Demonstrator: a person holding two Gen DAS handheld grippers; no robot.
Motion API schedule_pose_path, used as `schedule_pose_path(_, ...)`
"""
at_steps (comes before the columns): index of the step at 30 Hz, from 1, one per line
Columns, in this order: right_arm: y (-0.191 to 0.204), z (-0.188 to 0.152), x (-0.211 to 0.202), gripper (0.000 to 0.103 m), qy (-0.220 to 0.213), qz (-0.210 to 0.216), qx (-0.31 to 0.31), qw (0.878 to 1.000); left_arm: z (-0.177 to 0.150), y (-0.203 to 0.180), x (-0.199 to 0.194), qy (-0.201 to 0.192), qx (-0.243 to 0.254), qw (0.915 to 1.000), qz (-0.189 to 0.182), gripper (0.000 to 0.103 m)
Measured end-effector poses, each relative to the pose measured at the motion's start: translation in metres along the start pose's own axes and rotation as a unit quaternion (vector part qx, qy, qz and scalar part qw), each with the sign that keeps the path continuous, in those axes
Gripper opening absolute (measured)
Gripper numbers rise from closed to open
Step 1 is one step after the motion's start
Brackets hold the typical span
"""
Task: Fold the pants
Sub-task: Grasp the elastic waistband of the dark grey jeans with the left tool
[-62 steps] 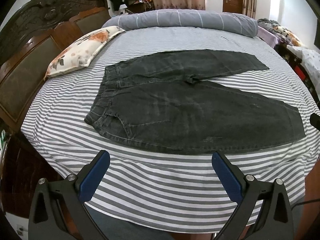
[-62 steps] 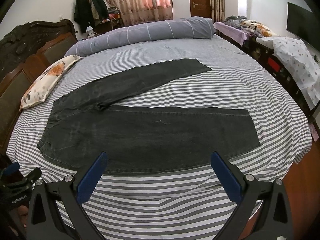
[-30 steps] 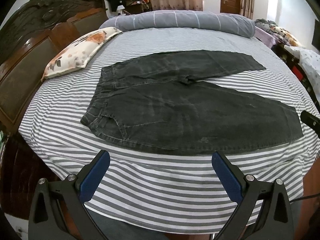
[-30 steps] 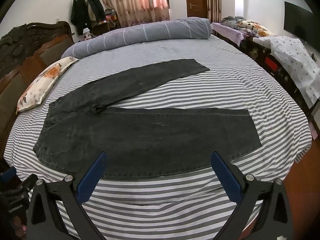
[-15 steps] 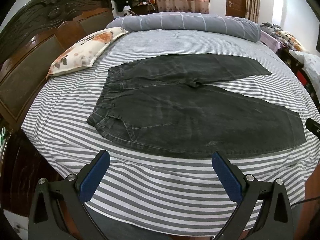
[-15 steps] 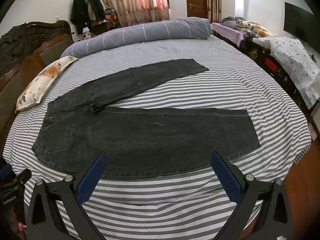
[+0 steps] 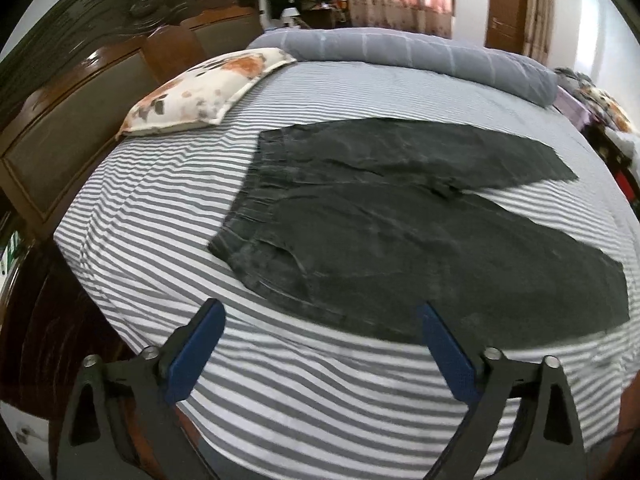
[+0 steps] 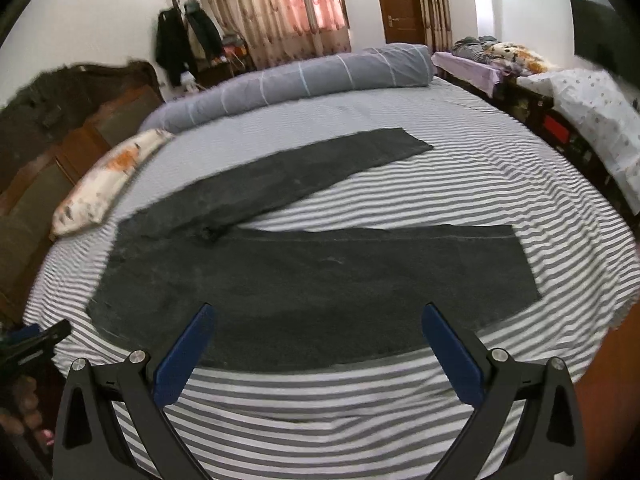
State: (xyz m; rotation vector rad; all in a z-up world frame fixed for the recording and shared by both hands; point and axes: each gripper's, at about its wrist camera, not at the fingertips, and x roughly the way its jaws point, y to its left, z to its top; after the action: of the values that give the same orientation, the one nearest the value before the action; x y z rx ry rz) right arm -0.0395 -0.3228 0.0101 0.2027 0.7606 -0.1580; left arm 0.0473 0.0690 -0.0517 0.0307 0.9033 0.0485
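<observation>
lying flat on the striped bed (image 7: 168, 216), the dark pants (image 7: 400, 240) spread both legs apart, waistband toward the headboard (image 7: 80, 92). left gripper (image 7: 320, 344) and right gripper (image 8: 316, 344) hover spread wide, holding nothing. risk: pinching the sheet along with denim. only the right view shows both hems squarely and the neighbouring gripper.
</observation>
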Motion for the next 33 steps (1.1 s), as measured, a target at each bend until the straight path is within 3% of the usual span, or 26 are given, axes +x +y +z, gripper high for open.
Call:
schedule_pose_path(2,-0.005,0.0,0.0,0.103,-0.007,0.01,0.016,1.0,0.009,0.014,0.009,-0.001,-0.008,1.0,0.005,0.085)
schedule_pose_path(6,-0.014,0.004,0.007,0.103,-0.005,0.001,0.038,0.999,0.037,0.046,0.034,0.002,-0.026,0.9996,-0.008,0.059)
schedule_pose_path(7,-0.016,0.006,0.011,0.103,-0.001,-0.003,0.041,0.999,0.047,0.055,0.043,0.007,-0.036,0.9991,-0.021,0.05)
schedule_pose_path(9,-0.018,0.01,0.02,0.103,0.009,-0.017,0.04,0.999,0.064,0.07,0.059,0.014,-0.056,0.997,-0.052,0.045)
schedule_pose_path(12,-0.016,0.014,0.032,0.103,0.02,-0.03,0.031,0.999,0.093,0.092,0.086,0.023,-0.093,0.9889,-0.114,0.044)
schedule_pose_path(16,-0.005,0.02,0.055,0.103,0.038,-0.041,0.006,0.998,0.133,0.118,0.13,0.028,-0.14,0.9711,-0.191,0.044)
schedule_pose_path(25,0.019,0.031,0.121,0.102,0.087,-0.047,-0.017,0.995,0.185,0.163,0.245,0.076,-0.269,0.9233,-0.264,0.044)
schedule_pose_path(33,0.037,0.029,0.174,0.102,0.13,-0.053,-0.043,0.989,0.2,0.177,0.309,0.092,-0.288,0.9191,-0.252,0.044)
